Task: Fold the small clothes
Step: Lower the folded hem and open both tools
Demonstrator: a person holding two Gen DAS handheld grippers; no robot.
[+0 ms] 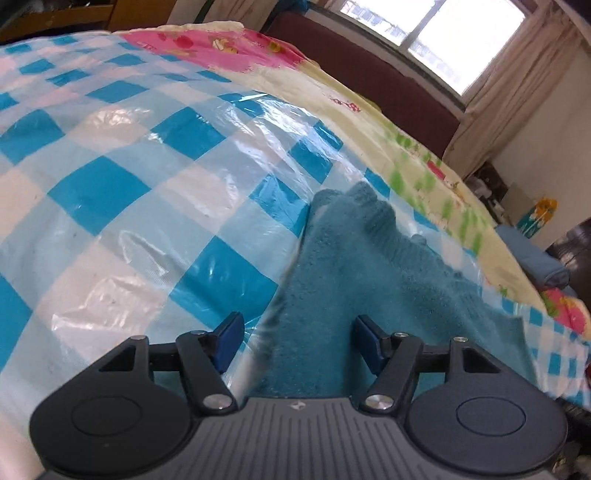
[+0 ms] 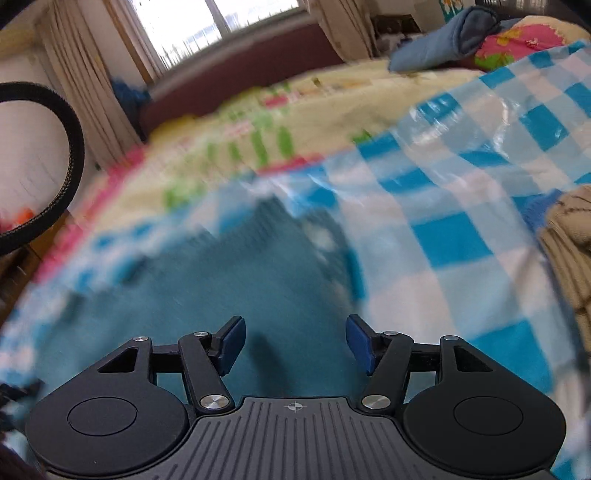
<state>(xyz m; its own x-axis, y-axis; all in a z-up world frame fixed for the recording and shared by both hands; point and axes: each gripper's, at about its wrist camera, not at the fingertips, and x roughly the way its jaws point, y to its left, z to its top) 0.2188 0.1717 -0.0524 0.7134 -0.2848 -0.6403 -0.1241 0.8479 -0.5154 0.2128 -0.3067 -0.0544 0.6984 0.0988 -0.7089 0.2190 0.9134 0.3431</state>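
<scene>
Teal cloth [image 1: 354,280] is spread on a blue-and-white checked plastic sheet [image 1: 110,192] that covers a bed, with part of it rumpled into a raised fold. The left gripper [image 1: 300,338] is held over the cloth's near edge, its blue pads parted and nothing pinched between them. In the right wrist view, which is blurred, the cloth [image 2: 229,280] is seen directly under the right gripper [image 2: 295,341], whose jaws are likewise spread with nothing clamped. A beige ribbed garment [image 2: 569,243] is seen at the sheet's right edge. A folded blue-grey item [image 2: 454,33] lies farther off on the flowered bedspread [image 2: 332,103].
</scene>
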